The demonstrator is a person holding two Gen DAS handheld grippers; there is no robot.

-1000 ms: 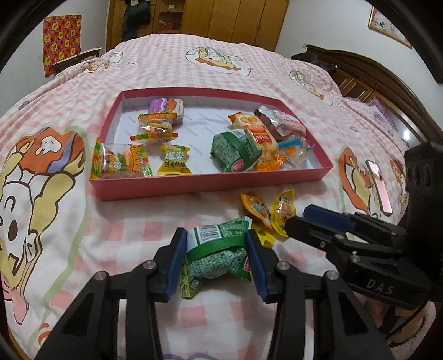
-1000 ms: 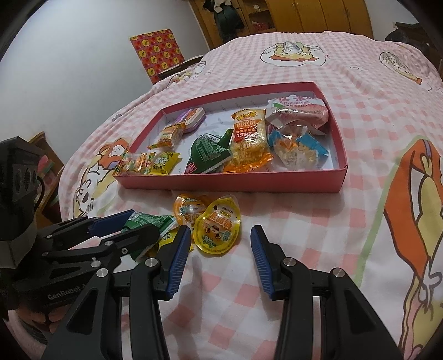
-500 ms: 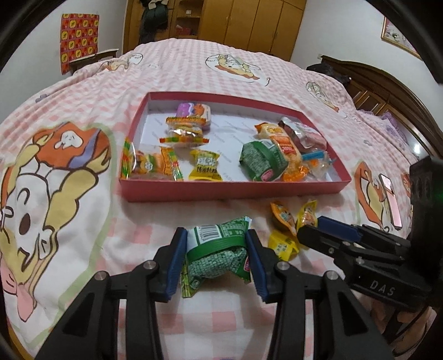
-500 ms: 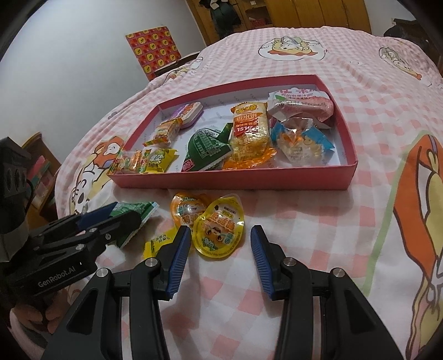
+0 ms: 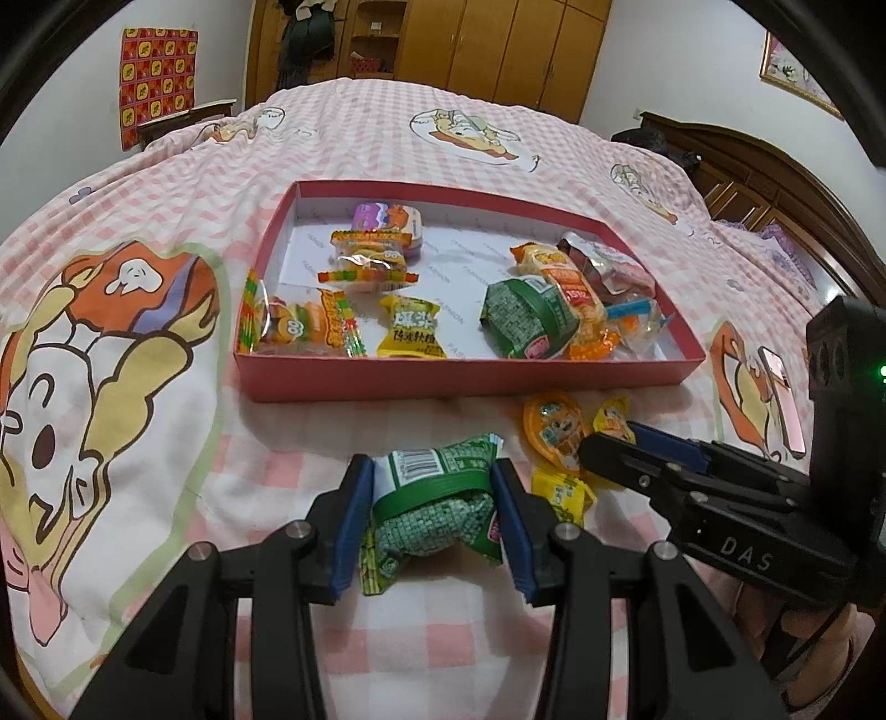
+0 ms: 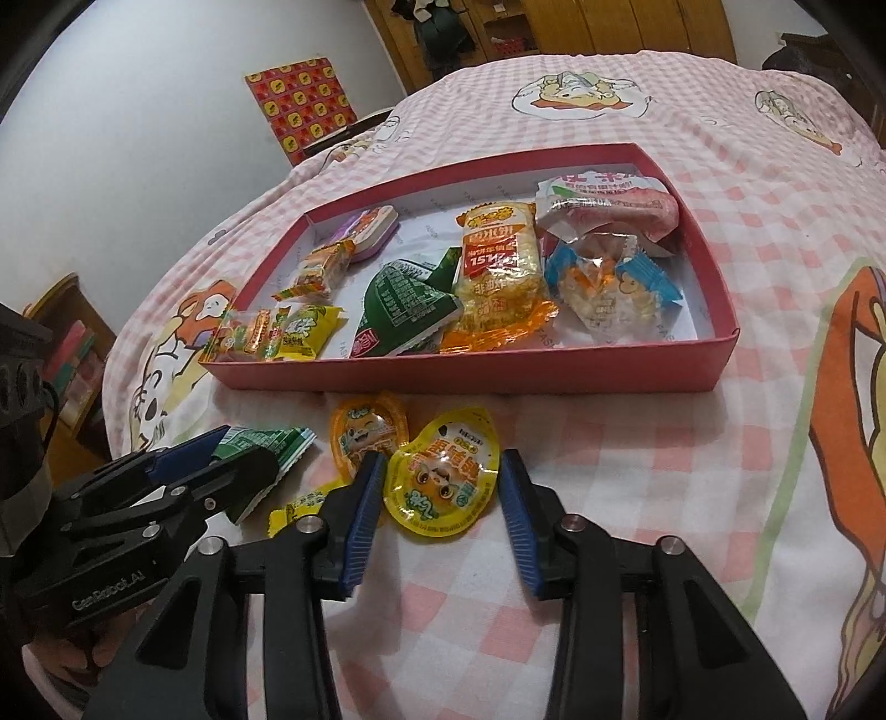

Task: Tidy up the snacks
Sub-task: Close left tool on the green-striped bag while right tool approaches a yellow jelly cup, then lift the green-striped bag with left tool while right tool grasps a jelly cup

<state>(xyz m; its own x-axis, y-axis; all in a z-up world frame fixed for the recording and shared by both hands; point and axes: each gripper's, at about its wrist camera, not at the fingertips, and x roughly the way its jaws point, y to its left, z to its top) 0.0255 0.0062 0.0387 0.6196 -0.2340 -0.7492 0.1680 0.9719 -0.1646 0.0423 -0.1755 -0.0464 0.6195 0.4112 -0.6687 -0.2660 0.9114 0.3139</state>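
Note:
My left gripper [image 5: 432, 482] is shut on a green snack packet [image 5: 437, 498] and holds it just above the bedspread, in front of the red tray [image 5: 465, 382]. The packet also shows in the right wrist view [image 6: 266, 443]. My right gripper [image 6: 437, 471] is open, its blue pads on either side of a yellow jelly cup [image 6: 443, 476] lying on the bed. An orange jelly cup [image 6: 365, 432] and a small yellow candy [image 6: 302, 507] lie beside it. The tray [image 6: 498, 376] holds several wrapped snacks.
The pink checked bedspread [image 6: 637, 471] with cartoon prints covers the bed. A wooden headboard [image 5: 775, 166] stands at the right, wardrobes [image 5: 498, 44] at the back. A low bookshelf [image 6: 66, 343] stands left of the bed.
My left gripper has lifted slightly and shifted left with the green packet. My right gripper has closed in around the yellow jelly cup, still open.

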